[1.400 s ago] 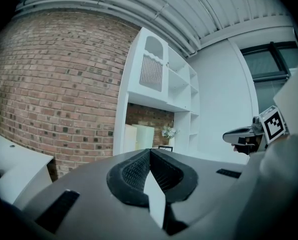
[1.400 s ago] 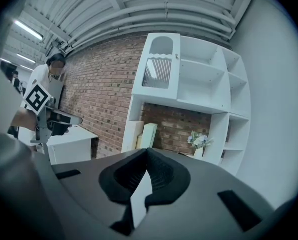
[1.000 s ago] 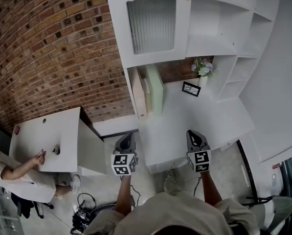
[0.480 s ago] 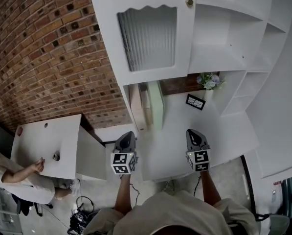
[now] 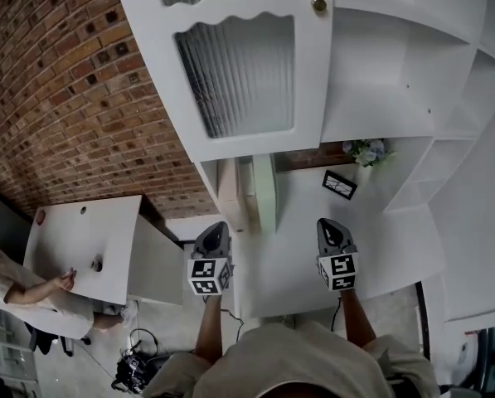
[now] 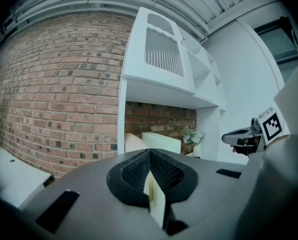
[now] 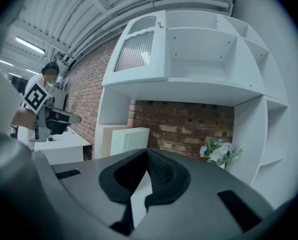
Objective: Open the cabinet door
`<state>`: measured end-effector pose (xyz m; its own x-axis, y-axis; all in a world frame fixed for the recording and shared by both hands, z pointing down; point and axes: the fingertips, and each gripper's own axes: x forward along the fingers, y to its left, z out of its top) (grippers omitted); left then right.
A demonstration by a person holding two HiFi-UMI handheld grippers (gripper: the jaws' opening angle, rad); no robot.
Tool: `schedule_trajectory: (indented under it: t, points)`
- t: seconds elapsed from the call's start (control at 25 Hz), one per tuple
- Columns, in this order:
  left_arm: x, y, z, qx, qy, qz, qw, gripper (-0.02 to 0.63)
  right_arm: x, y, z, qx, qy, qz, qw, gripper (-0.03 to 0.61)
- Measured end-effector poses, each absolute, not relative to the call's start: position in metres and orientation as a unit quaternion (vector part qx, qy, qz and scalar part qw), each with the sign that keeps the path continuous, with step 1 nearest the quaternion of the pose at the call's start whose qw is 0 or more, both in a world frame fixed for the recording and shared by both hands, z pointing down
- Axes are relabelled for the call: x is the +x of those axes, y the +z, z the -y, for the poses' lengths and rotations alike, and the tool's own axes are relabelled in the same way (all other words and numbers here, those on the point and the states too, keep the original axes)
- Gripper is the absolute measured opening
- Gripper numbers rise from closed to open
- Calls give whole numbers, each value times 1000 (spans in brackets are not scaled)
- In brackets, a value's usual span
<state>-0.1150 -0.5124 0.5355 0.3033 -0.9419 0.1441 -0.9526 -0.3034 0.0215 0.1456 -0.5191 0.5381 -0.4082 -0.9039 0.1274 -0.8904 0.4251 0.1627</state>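
The white cabinet door [image 5: 239, 73] with a ribbed glass pane is closed, and its small brass knob [image 5: 318, 5] sits at the upper right corner. Both grippers hang over the front of the white counter [image 5: 297, 222], well short of the door. My left gripper [image 5: 215, 237] is shut with nothing in it, and my right gripper [image 5: 330, 234] is likewise shut and empty. In the left gripper view the shut jaws [image 6: 149, 153] point at the shelf unit below the door [image 6: 163, 51]. From the right gripper [image 7: 148, 155] the door [image 7: 136, 51] shows up and to the left.
Open white shelves [image 5: 405, 48] adjoin the door on the right. Upright pale boards [image 5: 264, 185], a small picture frame [image 5: 340, 184] and a flower vase [image 5: 365, 152] stand on the counter. A brick wall [image 5: 81, 98] and a white desk [image 5: 85, 243] with a seated person [image 5: 15, 293] lie to the left.
Both grippers have moved forward toward the shelf unit, so the cabinet door looms larger and nearer in the head view. Both pairs of jaws stayed shut.
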Motion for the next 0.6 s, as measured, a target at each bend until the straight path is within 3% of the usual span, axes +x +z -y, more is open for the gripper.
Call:
schedule_trajectory:
  t: [0.6]
  points:
    - [-125,542,534,810,57,581,58,27,133,540,543,540,-33,835,97,12]
